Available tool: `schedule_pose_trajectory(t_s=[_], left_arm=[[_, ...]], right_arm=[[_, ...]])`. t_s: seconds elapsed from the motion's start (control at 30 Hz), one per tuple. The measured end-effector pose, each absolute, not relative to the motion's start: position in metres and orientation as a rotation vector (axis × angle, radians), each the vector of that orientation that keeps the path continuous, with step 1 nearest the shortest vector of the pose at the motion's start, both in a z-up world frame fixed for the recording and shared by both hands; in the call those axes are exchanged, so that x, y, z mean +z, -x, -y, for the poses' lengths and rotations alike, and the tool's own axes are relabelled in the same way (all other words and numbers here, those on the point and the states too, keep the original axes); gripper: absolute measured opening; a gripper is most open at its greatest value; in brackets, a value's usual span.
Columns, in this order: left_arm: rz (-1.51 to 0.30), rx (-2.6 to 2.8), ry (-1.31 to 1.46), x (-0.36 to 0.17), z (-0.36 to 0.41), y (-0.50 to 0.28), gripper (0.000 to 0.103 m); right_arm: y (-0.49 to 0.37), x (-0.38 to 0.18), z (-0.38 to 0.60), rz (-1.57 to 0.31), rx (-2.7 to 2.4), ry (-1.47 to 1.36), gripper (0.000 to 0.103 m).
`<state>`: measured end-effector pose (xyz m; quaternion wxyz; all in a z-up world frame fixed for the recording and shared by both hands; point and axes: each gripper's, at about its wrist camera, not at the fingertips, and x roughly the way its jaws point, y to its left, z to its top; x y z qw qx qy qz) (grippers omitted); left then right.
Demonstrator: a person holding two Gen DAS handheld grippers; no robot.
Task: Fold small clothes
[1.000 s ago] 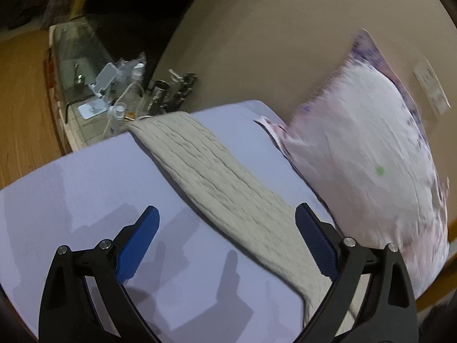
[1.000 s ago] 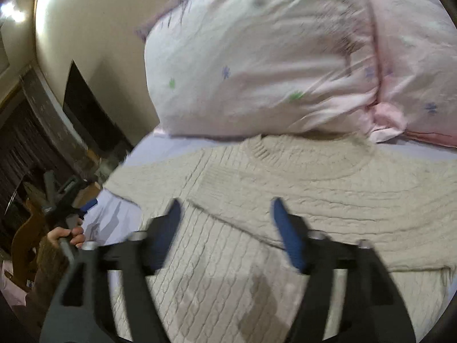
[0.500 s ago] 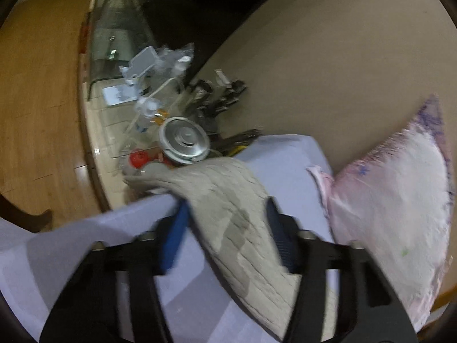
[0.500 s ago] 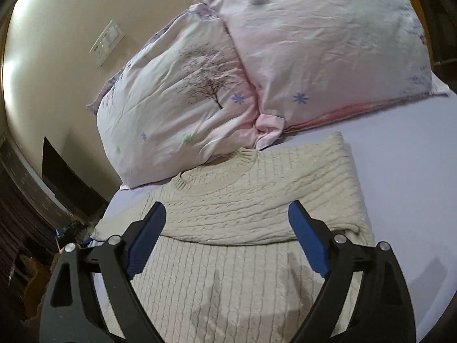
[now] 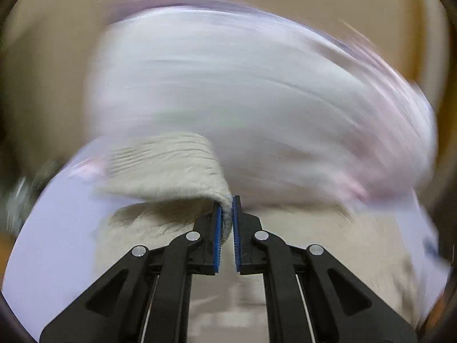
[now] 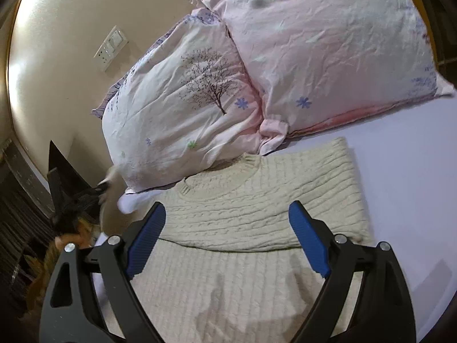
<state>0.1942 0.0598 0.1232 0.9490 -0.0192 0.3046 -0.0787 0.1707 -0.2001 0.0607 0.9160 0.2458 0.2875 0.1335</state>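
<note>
Cream cable-knit sweater (image 6: pixel 257 223) lies flat on the lavender bed sheet (image 6: pixel 405 171), neckline toward the far side, just beside the pillows. One sleeve (image 6: pixel 285 200) is folded across the chest, running left to right, its end reaching the sweater's right edge.

Left wrist view, heavily motion-blurred: the other sleeve (image 5: pixel 177 168) is lifted off the sheet and arches up over the sweater body. Its cuff end is pinched in the left gripper (image 5: pixel 227 214). Blue pads (image 5: pixel 217 237) stand almost together, with only the thickness of knit between them; fabric shows between the pads at their tips. The sweater body (image 5: pixel 328 245) lies below and to the right of the gripper.

Right gripper (image 6: pixel 225 237) hangs over the sweater's middle, just near of the folded sleeve. Jaws spread wide, with nothing between the pads; contact with the knit cannot be confirmed from this view. A faint shadow falls on the knit below it.

Surroundings: two pink-and-white pillows at the far edge of the bed, the left pillow (image 6: pixel 182 114) printed with a bare tree, the right pillow (image 6: pixel 328 51) with small flowers. A beige wall (image 6: pixel 62 37) behind carries a switch plate (image 6: pixel 110 48). In the right wrist view the left gripper appears as a dark blurred shape at the left edge of the bed.
</note>
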Motion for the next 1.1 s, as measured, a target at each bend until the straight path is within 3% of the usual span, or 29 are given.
schedule_pose_trajectory(t_s=[0.13, 0.2, 0.3, 0.33, 0.7, 0.73, 0.77, 0.8, 1.03, 1.07, 1.1], left_arm=[[-0.712, -0.384, -0.269, 0.082, 0.075, -0.157, 0.01], [-0.704, -0.412, -0.307, 0.076, 0.082, -0.137, 0.015], [-0.686, -0.367, -0.261, 0.084, 0.049, -0.114, 0.054], [-0.686, -0.346, -0.244, 0.085, 0.035, -0.109, 0.057], [-0.85, -0.12, -0.123, 0.057, -0.068, -0.049, 0.063], [-0.866, -0.113, -0.102, 0.053, -0.072, -0.046, 0.063], [-0.876, -0.11, -0.089, 0.05, -0.075, -0.045, 0.063], [-0.885, -0.108, -0.078, 0.047, -0.076, -0.044, 0.063], [-0.895, -0.132, -0.04, 0.038, -0.086, -0.03, 0.063], [-0.894, -0.138, -0.038, 0.037, -0.086, -0.03, 0.064], [-0.89, -0.138, -0.04, 0.036, -0.084, -0.03, 0.064]], right_arm=[[-0.186, 0.047, 0.206, -0.688, 0.269, -0.578, 0.087], [-0.191, 0.04, 0.213, -0.735, 0.264, -0.606, 0.074], [-0.202, 0.031, 0.22, -0.797, 0.243, -0.644, 0.061], [-0.208, 0.026, 0.22, -0.821, 0.243, -0.659, 0.059], [-0.304, 0.015, 0.153, -0.937, 0.253, -0.653, 0.054], [-0.313, 0.011, 0.148, -0.939, 0.235, -0.638, 0.048], [-0.32, 0.008, 0.145, -0.93, 0.237, -0.631, 0.013], [-0.321, 0.009, 0.146, -0.913, 0.244, -0.632, 0.009], [-0.216, 0.047, 0.207, -0.619, 0.14, -0.647, 0.009], [-0.196, 0.042, 0.219, -0.632, 0.077, -0.644, 0.015], [-0.183, 0.036, 0.228, -0.655, 0.035, -0.647, 0.031]])
